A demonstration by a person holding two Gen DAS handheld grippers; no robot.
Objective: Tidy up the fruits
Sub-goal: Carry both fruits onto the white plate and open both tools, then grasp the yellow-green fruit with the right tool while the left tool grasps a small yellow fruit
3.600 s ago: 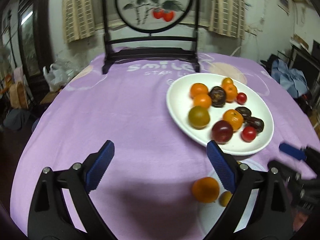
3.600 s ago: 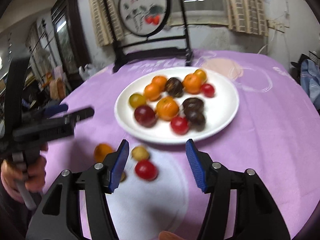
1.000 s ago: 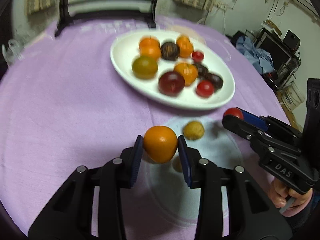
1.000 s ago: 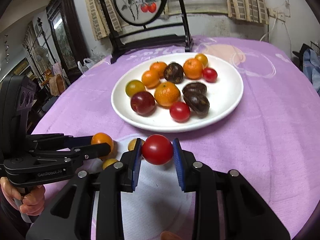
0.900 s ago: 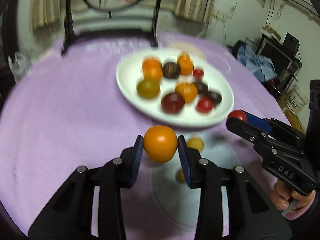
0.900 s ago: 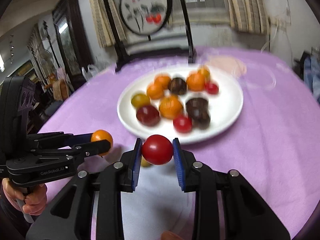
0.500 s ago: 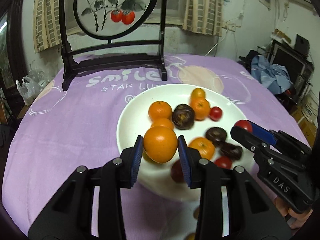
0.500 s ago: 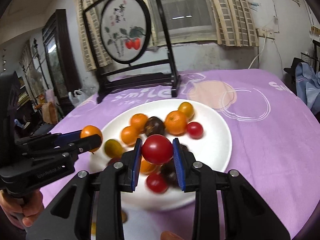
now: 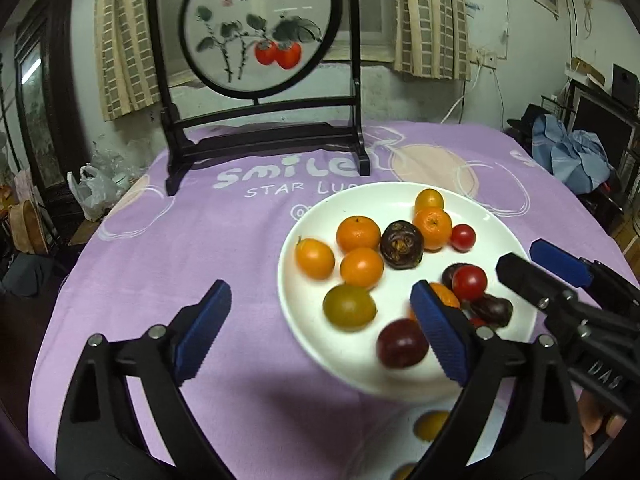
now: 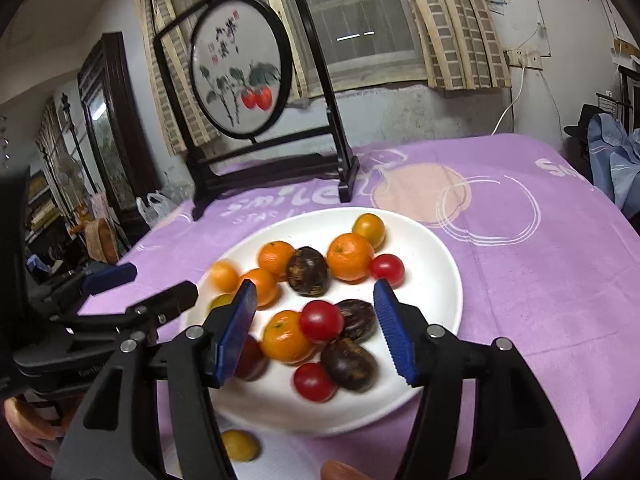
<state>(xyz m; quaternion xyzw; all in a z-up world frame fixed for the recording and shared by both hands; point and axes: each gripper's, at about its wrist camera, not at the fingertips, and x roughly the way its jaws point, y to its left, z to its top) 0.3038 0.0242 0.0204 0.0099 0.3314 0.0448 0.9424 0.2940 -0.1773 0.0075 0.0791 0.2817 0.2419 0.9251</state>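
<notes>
A white plate [image 9: 304,280] on the purple tablecloth holds several oranges, dark plums and red tomatoes. An orange [image 9: 315,258] lies blurred at the plate's left rim; it also shows in the right wrist view [image 10: 224,276]. A red tomato [image 9: 469,282] sits on the fruit pile, seen between my right fingers [image 10: 320,321]. My left gripper [image 9: 320,332] is open and empty above the plate's near left edge. My right gripper [image 10: 316,332] is open and empty over the plate [image 10: 440,264]. A small yellow fruit [image 10: 239,445] lies on the cloth near the plate.
A black wooden stand with a round painted screen [image 9: 260,32] stands at the table's far side. A white round mat [image 10: 288,460] lies in front of the plate. Another yellow fruit [image 9: 430,424] lies there. Clutter and furniture surround the table.
Both grippers have opened. The orange left my left gripper and the red tomato left my right gripper; both now lie on the plate.
</notes>
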